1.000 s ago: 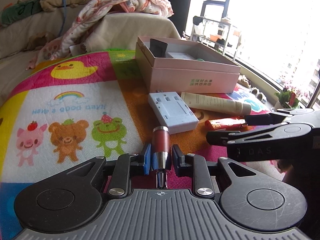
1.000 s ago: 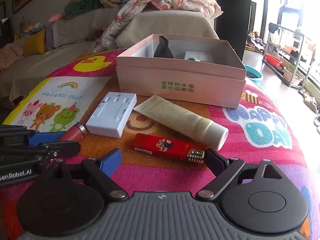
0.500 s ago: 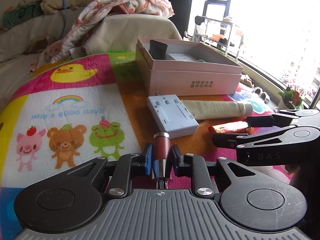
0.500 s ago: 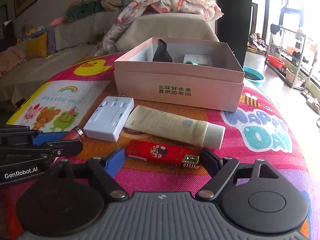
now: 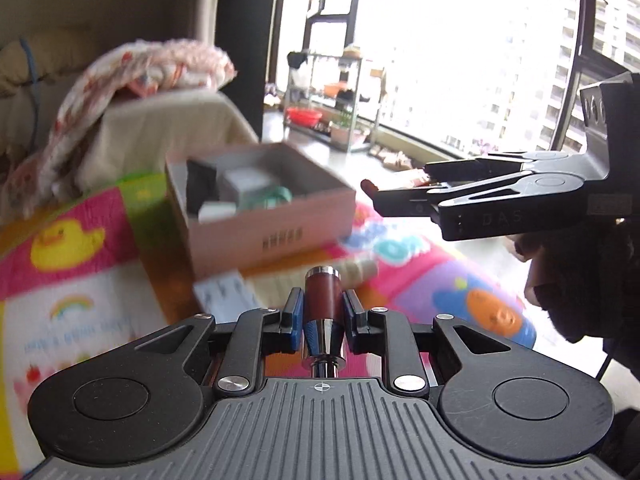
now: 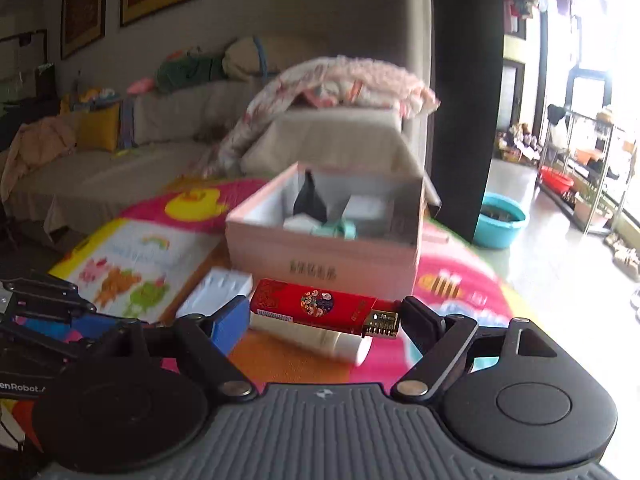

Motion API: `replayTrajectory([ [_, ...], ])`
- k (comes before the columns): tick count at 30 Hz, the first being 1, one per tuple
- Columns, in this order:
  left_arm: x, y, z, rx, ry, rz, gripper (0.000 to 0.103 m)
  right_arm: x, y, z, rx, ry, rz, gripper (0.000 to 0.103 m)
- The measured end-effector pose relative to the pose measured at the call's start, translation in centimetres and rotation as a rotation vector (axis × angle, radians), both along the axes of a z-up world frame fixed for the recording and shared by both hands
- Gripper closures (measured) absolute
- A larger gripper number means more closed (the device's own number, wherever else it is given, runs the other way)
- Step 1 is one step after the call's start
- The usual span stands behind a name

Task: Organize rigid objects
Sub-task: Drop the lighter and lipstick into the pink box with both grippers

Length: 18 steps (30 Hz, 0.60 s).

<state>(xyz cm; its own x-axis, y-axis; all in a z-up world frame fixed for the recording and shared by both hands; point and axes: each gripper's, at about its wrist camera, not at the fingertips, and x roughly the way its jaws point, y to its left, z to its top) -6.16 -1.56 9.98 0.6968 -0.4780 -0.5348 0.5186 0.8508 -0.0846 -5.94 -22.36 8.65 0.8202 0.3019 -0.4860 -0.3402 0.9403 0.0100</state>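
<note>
Left wrist view: left gripper (image 5: 322, 314) clamped on red lipstick (image 5: 322, 294), lower centre of frame, tube upright between pads, above mat (image 5: 72, 236). Pink box (image 5: 256, 216) at centre, already part-filled. Lipstick likely light, stiff, slick metal ends; grip on mid-barrel looks sound.

Right wrist view: right gripper (image 6: 324, 316) clamped endwise on red lighter (image 6: 320, 306), lower centre, just before box. Lighter likely light, rigid, slippery; end grip may pivot. Tube (image 6: 320, 340) and white adapter (image 6: 218, 288) below on mat.

Red flowered lighter (image 6: 320, 306), pink box (image 6: 320, 256)
</note>
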Motion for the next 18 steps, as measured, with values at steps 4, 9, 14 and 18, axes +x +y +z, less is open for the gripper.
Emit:
replayTrajectory([
  [4, 5.6, -0.2, 6.9, -0.046, -0.173, 0.052, 0.079, 2.8, -0.3, 6.2, -0.002, -0.191, -0.037, 0.020],
  [9, 14.5, -0.3, 8.4, -0.157, -0.125, 0.080, 0.079, 8.2, 1.1, 9.0, -0.051, -0.265, -0.055, 0.020],
  [14, 21.1, -1.1, 5.6, -0.196, -0.029, 0.103, 0.079, 12.4, 2.8, 5.5, -0.100, -0.185, -0.027, 0.020],
  [18, 25.2, -2.4, 2.9, -0.174, 0.078, 0.083, 0.079, 14.4, 4.0, 1.2, -0.111, -0.086, 0.012, 0.020],
])
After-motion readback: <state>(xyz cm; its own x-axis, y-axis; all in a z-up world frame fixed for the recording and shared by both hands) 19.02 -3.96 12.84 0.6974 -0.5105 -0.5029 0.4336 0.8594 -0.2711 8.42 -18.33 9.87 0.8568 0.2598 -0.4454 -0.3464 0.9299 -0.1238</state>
